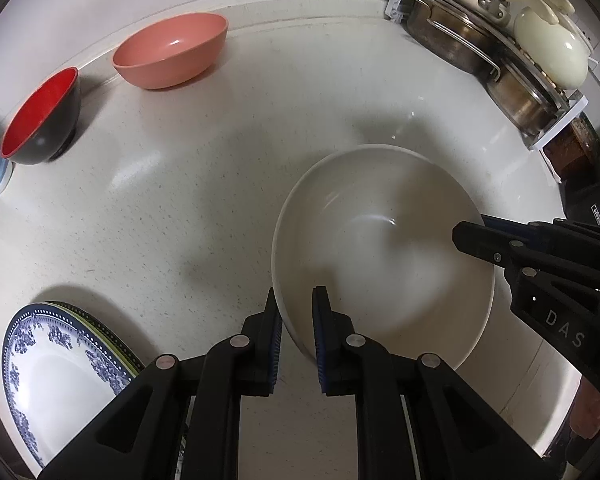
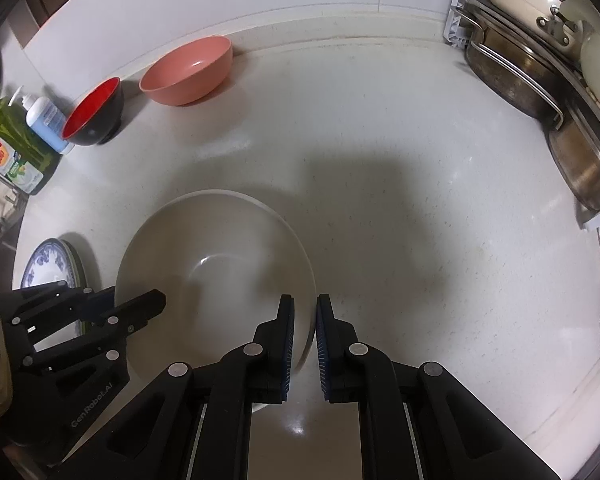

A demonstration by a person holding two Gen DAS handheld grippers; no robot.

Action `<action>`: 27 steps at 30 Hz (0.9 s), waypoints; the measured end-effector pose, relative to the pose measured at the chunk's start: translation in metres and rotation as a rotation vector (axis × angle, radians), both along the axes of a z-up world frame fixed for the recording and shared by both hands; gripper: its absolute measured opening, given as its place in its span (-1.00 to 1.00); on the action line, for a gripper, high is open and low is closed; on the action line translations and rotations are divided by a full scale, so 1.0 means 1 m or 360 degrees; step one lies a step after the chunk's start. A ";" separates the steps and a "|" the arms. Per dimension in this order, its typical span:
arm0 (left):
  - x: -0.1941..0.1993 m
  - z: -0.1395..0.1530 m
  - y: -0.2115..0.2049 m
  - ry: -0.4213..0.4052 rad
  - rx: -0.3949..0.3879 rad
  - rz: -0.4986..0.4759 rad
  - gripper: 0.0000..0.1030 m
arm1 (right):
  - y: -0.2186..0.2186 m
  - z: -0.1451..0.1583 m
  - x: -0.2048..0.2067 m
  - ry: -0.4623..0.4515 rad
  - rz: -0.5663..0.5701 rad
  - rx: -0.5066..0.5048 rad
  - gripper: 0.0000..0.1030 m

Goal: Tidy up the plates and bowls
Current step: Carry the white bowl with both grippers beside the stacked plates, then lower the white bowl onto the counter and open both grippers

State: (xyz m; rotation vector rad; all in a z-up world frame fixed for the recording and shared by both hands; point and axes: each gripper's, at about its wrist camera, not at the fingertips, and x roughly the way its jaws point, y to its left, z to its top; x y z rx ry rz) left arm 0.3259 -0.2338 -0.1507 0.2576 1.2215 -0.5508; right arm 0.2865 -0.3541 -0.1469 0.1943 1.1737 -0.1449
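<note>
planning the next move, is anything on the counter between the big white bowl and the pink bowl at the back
Nothing visible: bare counter lies between the white bowl and the pink bowl. The red-and-black bowl sits off to the left.

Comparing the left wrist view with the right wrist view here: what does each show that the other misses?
Only the left wrist view shows the green-rimmed plate under the blue-patterned white plate clearly, and the cream lids on the rack. Only the right wrist view shows the green dish-soap bottle complete. Both show the large white bowl with the left gripper and right gripper each astride its rim, the salmon-pink bowl, and the black bowl with red interior.
</note>
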 end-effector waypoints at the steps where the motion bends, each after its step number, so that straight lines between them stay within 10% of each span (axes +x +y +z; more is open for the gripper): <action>1: 0.000 -0.001 0.000 0.0007 0.0000 0.0001 -0.69 | -0.001 -0.001 0.000 0.0006 0.0001 0.0000 -0.76; 13: 0.002 -0.002 0.002 0.0035 -0.0025 0.0011 -0.68 | 0.000 -0.004 0.001 0.0012 0.0013 0.0002 -0.75; 27: 0.014 0.027 0.019 -0.0106 -0.0020 0.0056 0.03 | 0.003 0.020 -0.001 -0.0135 0.0018 -0.0097 -0.33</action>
